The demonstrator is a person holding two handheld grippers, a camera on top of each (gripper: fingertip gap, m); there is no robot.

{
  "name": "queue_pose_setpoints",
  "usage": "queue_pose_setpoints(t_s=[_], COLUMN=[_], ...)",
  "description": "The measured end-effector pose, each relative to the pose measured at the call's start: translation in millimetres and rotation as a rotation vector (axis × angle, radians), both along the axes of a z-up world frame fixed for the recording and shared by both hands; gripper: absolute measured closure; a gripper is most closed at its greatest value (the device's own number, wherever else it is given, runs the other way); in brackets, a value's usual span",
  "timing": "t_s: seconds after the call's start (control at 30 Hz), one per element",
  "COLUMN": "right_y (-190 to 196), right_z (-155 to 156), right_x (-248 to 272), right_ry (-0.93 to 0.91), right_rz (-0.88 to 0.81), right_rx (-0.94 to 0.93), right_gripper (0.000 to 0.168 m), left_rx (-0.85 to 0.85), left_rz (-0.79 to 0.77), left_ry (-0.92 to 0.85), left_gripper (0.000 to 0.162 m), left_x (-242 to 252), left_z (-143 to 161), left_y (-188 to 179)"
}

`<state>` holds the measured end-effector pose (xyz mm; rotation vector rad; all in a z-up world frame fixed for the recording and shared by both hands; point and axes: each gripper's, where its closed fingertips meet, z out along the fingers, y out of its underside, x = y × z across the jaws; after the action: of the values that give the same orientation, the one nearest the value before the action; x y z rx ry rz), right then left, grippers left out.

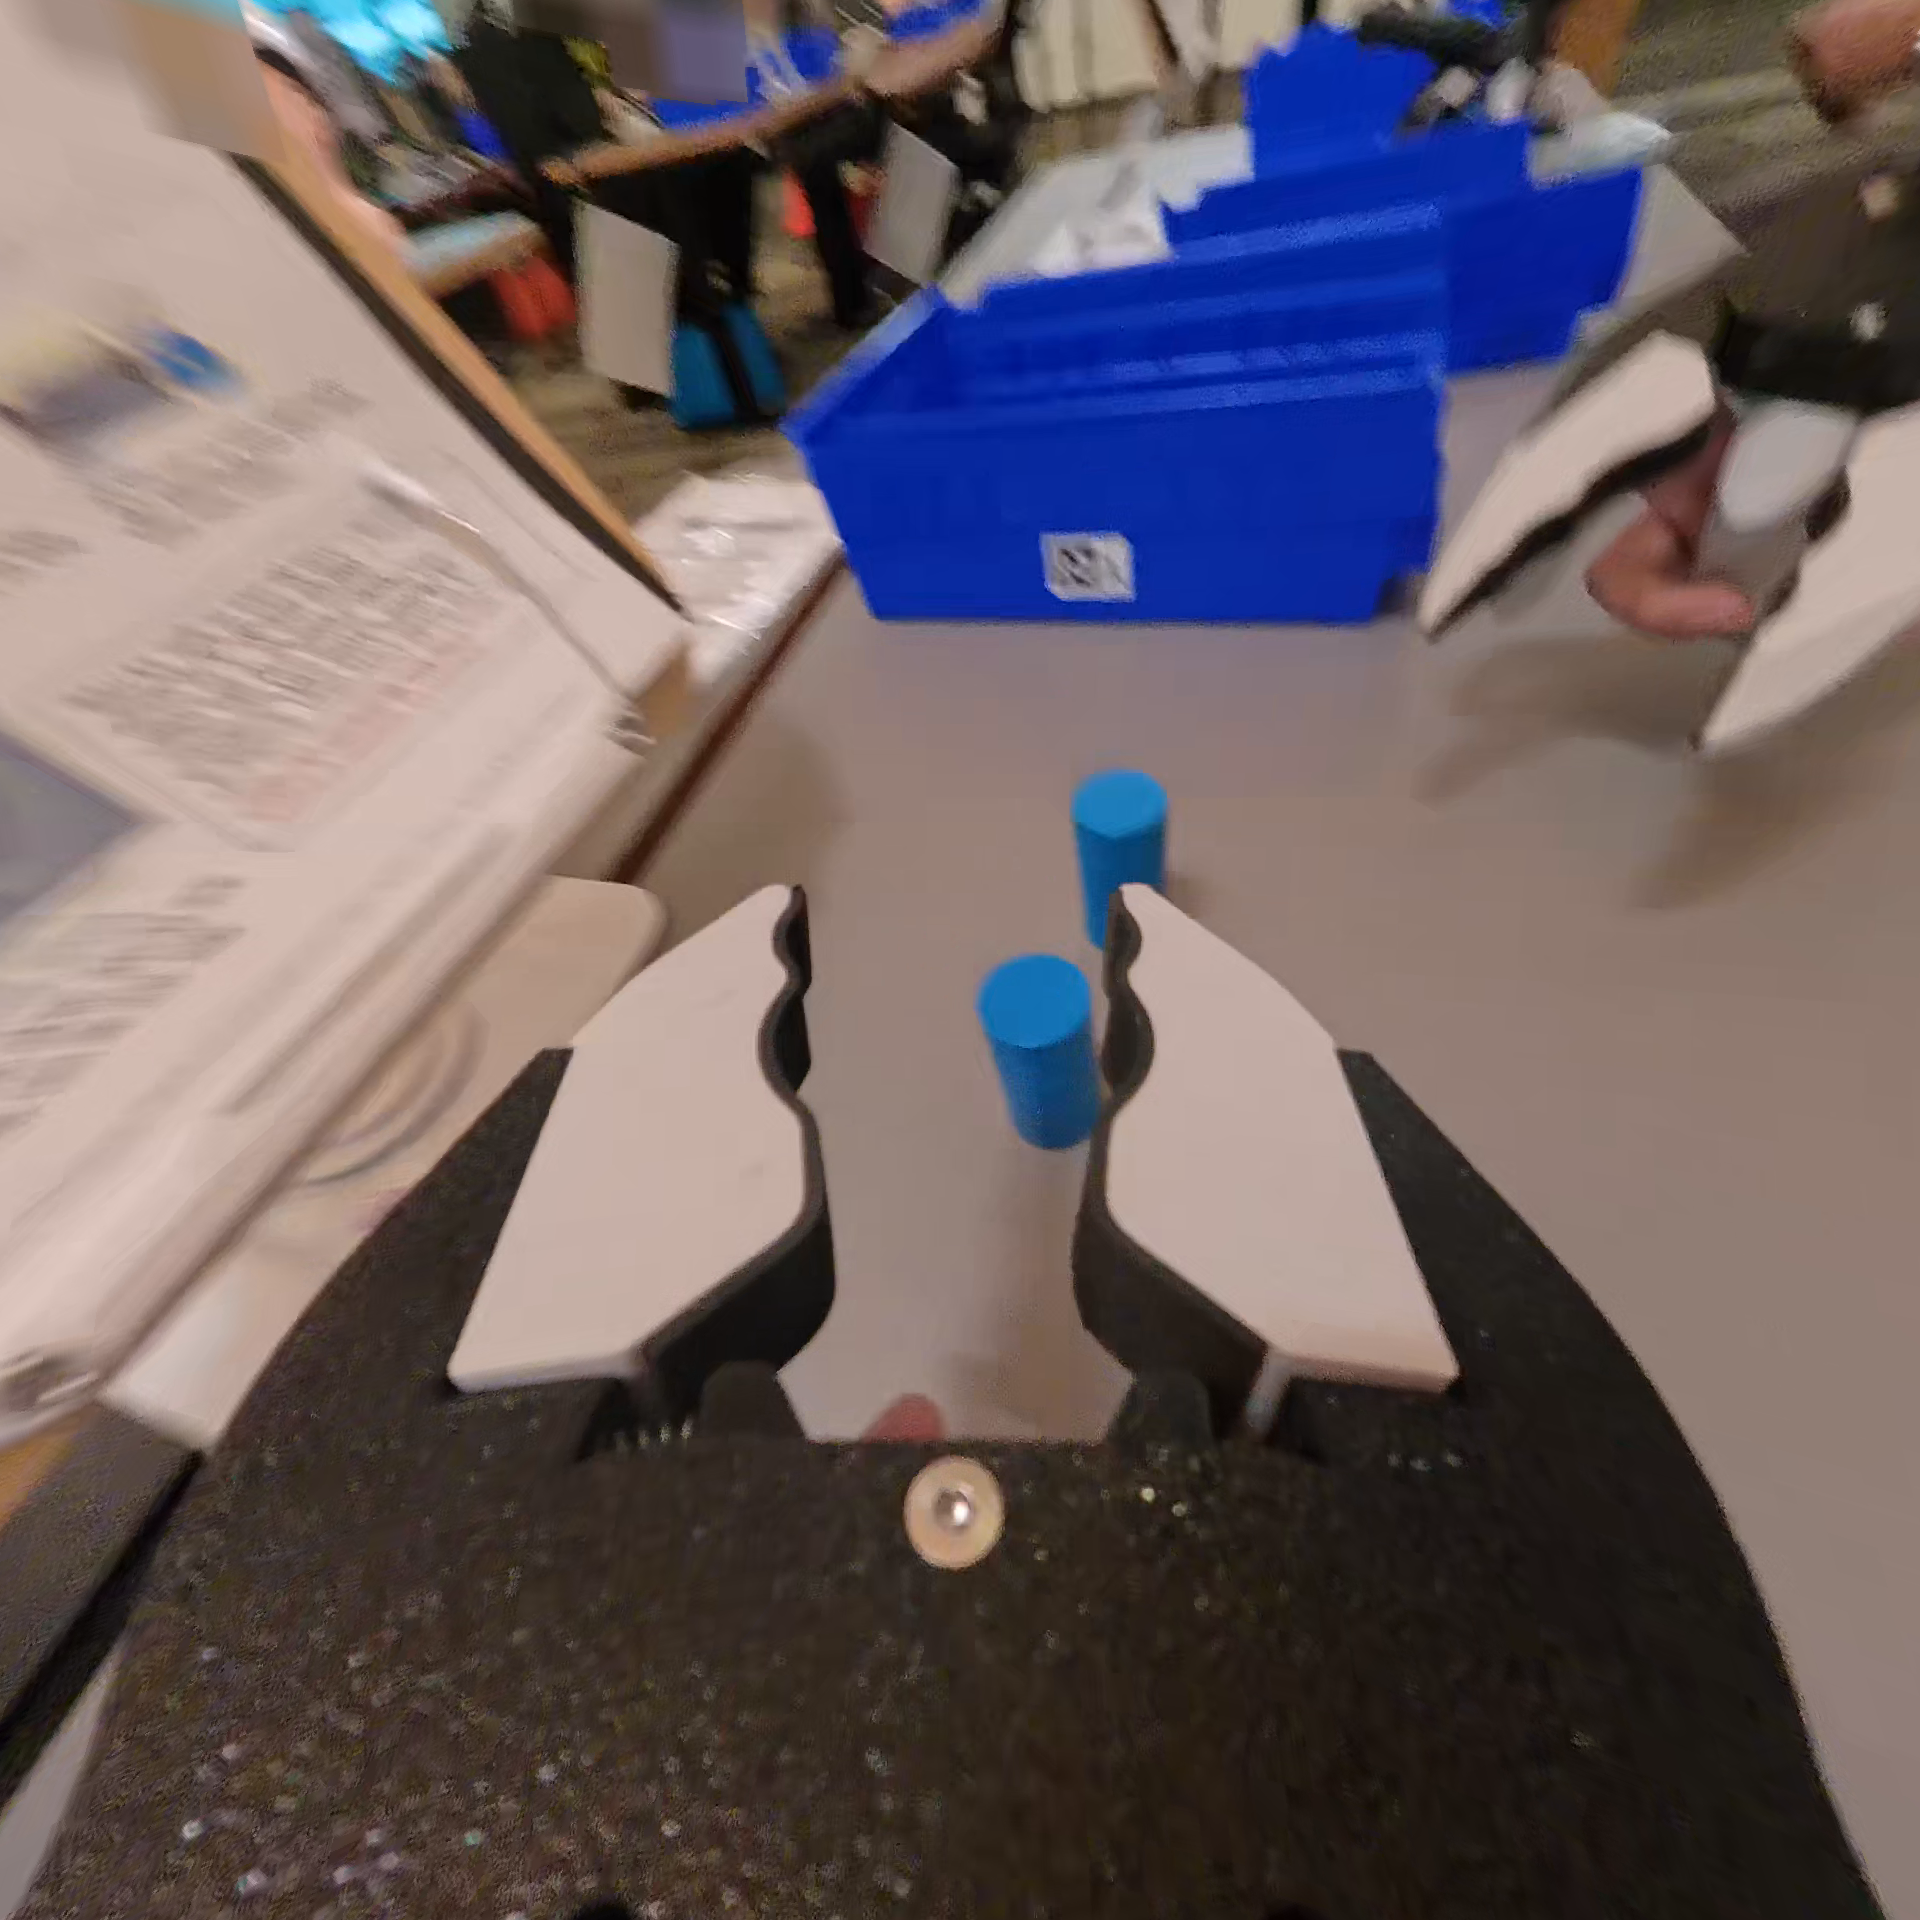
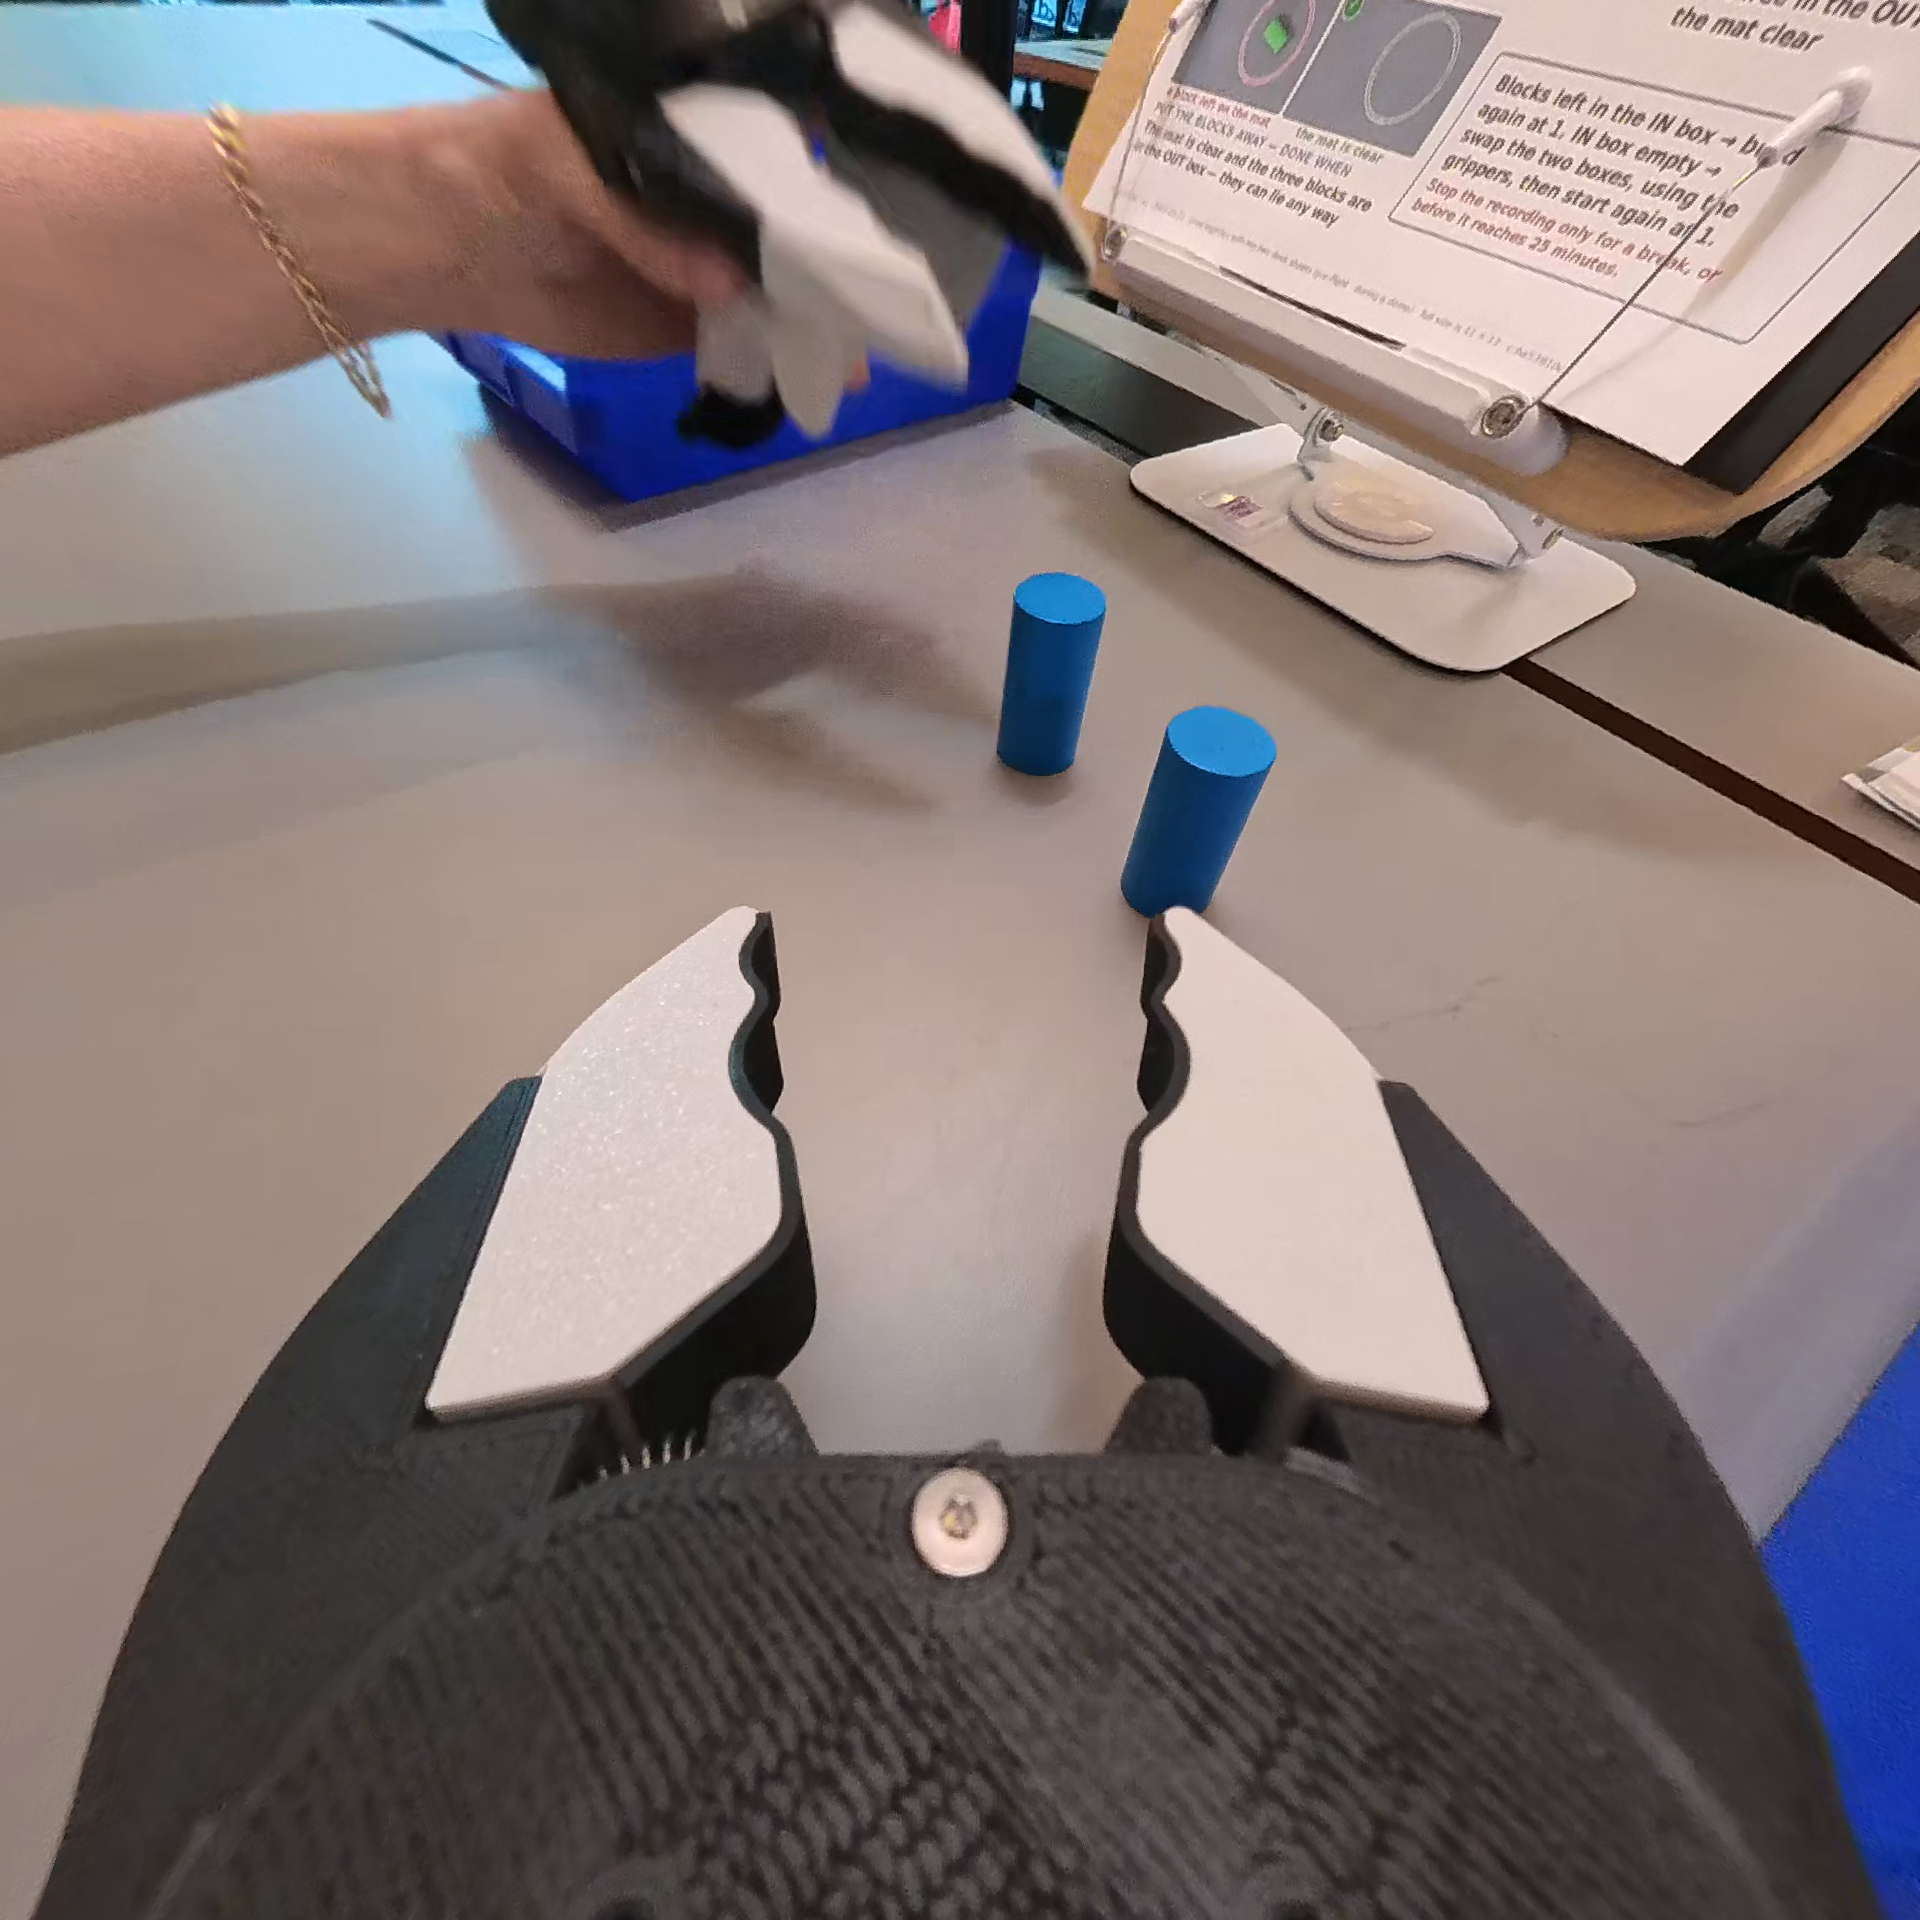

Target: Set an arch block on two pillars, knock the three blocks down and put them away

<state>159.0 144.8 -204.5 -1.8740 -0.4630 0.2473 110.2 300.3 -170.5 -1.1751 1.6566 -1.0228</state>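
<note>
Two blue cylinders stand upright on the grey table, one [image 2: 1049,675] farther from my right gripper and one [image 2: 1197,810] just past its right fingertip. My right gripper [image 2: 961,925] is open and empty, low over the table. My left gripper [image 2: 883,353] is blurred and held in a hand well above the table, in front of a blue bin. In the left wrist view my left gripper [image 1: 961,914] is open and empty. One cylinder [image 1: 1039,1049] shows in the gap by its right finger and the other [image 1: 1120,842] beyond. The right gripper [image 1: 1569,681] shows open at the far right.
A blue bin [image 1: 1122,457] with a small label stands behind the cylinders, with more blue bins behind it. A white stand [image 2: 1382,520] at the table edge holds a board with a printed sheet [image 2: 1558,156]. A bare forearm with a gold bracelet [image 2: 301,270] reaches in from the left. The left gripper's tips are roughly 20 cm from the right gripper's.
</note>
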Motion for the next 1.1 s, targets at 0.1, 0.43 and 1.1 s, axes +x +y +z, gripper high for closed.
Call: queue_pose_setpoints(t_s=[0.1, 0.43, 1.1], right_y=[-0.2, -1.6, 3.2], right_z=[2.5, 4.7, -1.4], right_x=[-2.2, -12.2, -17.1], right_ry=[-0.002, -0.005, 0.015], right_rz=[0.003, 0.016, 0.021], right_rx=[0.002, 0.011, -0.006], right_gripper=[0.1, 0.1, 0.1], left_rx=[-0.012, -0.357, -0.939], left_rz=[0.17, 0.902, 1.09], left_ry=[-0.108, 0.259, 0.888], left_gripper=[0.098, 0.105, 0.108], left_x=[-29.5, -206.1, -258.9], left_z=[59.2, 70.2, -80.4], left_y=[27.2, 172.2, 173.2])
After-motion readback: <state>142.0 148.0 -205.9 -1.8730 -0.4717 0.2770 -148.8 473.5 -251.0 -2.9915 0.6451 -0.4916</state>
